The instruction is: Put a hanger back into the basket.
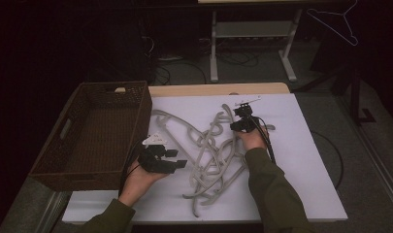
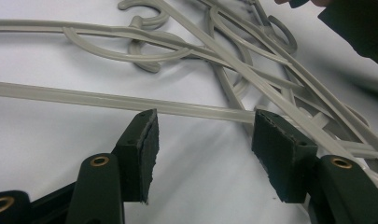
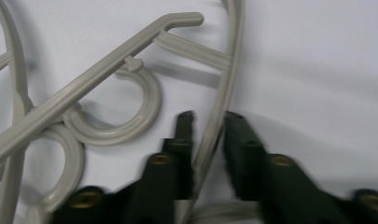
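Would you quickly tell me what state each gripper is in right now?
Left gripper: open, holding nothing.
Right gripper: jaws around a grey hanger bar; whether they grip it cannot be told.

1. no text, label, brand, number or sign can be read in any of the three views.
2. the grey plastic hangers carry no legible marking.
3. the woven basket shows no tag or lettering.
4. the white table top bears no print.
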A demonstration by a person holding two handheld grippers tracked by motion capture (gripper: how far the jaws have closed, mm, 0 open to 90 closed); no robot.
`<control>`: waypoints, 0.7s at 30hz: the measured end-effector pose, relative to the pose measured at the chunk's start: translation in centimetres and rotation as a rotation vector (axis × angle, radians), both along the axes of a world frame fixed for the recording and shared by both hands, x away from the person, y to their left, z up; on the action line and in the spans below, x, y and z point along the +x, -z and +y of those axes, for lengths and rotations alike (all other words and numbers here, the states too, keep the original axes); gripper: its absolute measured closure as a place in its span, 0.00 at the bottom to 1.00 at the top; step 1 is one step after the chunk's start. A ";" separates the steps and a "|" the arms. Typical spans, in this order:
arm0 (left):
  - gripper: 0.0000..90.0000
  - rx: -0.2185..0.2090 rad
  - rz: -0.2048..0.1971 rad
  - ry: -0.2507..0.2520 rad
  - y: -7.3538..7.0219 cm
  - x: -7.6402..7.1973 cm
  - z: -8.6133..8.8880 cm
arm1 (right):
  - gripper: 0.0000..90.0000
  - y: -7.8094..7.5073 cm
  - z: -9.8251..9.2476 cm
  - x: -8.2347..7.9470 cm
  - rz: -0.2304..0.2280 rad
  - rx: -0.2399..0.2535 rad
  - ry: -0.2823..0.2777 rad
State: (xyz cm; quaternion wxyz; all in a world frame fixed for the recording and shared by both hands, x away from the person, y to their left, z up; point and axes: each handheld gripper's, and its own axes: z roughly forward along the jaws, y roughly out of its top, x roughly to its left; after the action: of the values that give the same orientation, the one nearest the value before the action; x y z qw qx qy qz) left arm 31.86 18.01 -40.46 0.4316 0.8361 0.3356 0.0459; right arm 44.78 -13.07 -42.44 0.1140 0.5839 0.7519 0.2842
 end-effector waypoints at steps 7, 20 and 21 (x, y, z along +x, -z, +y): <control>0.46 -0.006 0.005 -0.009 0.0 0.0 0.1 | 0.81 1.1 1.0 0.2 0.015 -0.038 0.012; 0.45 -0.009 -0.006 -0.010 -0.1 0.0 0.1 | 0.90 0.3 1.3 0.4 0.011 -0.008 -0.015; 0.45 -0.013 -0.005 -0.012 -0.1 0.0 0.1 | 0.91 0.0 1.2 0.4 0.004 0.005 -0.025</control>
State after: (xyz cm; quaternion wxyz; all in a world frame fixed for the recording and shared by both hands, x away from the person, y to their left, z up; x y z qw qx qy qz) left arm 31.87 18.13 -40.39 0.4377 0.8310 0.3398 0.0485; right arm 45.16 -11.88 -42.47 0.1075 0.5751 0.7587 0.2864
